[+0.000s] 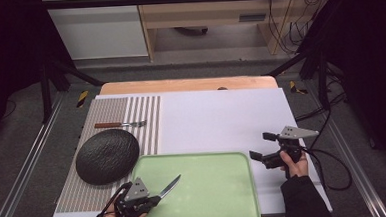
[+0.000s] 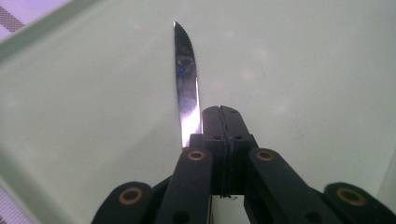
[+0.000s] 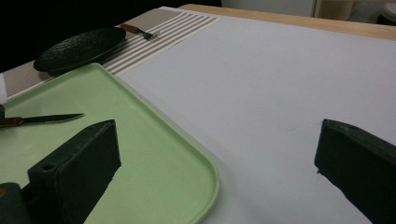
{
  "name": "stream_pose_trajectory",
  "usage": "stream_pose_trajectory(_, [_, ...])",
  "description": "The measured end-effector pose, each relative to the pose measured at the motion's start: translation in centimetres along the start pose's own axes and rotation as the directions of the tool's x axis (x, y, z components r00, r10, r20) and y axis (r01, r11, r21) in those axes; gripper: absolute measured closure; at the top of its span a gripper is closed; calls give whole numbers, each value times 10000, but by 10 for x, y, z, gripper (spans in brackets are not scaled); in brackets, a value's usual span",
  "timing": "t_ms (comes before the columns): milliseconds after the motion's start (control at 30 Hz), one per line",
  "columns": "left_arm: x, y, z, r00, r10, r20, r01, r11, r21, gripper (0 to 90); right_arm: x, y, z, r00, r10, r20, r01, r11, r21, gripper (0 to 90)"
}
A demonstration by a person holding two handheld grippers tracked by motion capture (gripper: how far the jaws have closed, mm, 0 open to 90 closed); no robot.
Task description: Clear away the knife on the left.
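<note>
My left gripper [image 1: 154, 199] [image 2: 220, 113] is shut on a knife [image 1: 170, 186] [image 2: 187, 79] by its handle. The serrated steel blade sticks out forward over the left part of a pale green tray [image 1: 215, 197] [image 2: 303, 70]. In the right gripper view the knife [image 3: 51, 118] hangs just above the tray [image 3: 140, 140], its brown handle at the frame's left edge. To the right of the tray, my right gripper [image 1: 263, 146] [image 3: 217, 126] stands open over the white mat [image 1: 222, 122], with nothing between its jaws.
A black round plate [image 1: 107, 155] [image 3: 79, 49] lies on a striped placemat [image 1: 141, 121] left of the tray. Beyond it lies a fork [image 1: 122, 124] [image 3: 137, 30] with a brown handle. The wooden table edge [image 1: 190, 84] runs along the back.
</note>
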State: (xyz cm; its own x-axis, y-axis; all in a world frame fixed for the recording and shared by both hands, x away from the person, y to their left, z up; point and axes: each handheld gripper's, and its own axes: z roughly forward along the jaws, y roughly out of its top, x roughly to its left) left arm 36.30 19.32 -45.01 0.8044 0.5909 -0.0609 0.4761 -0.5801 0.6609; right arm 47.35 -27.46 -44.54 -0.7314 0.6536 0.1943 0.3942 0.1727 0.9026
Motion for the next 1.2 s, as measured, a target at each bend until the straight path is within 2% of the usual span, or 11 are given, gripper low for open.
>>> stream_pose_trajectory(167, [1,-1,6,9996,192,222,-195,9997,125,897,0,0,0,10000,-6,-6,6,10000,7,3])
stream_pose_trajectory(600, [2,-4,12,9988,474,96,-476,9985,261,897,0,0,0,10000,-6,-15,6,10000,16,3])
stream_pose_trajectory(1200, [5,-6,9,9983,427,-407,-414,9986,338,897,0,0,1,10000,11,-19,-11,10000,35,3])
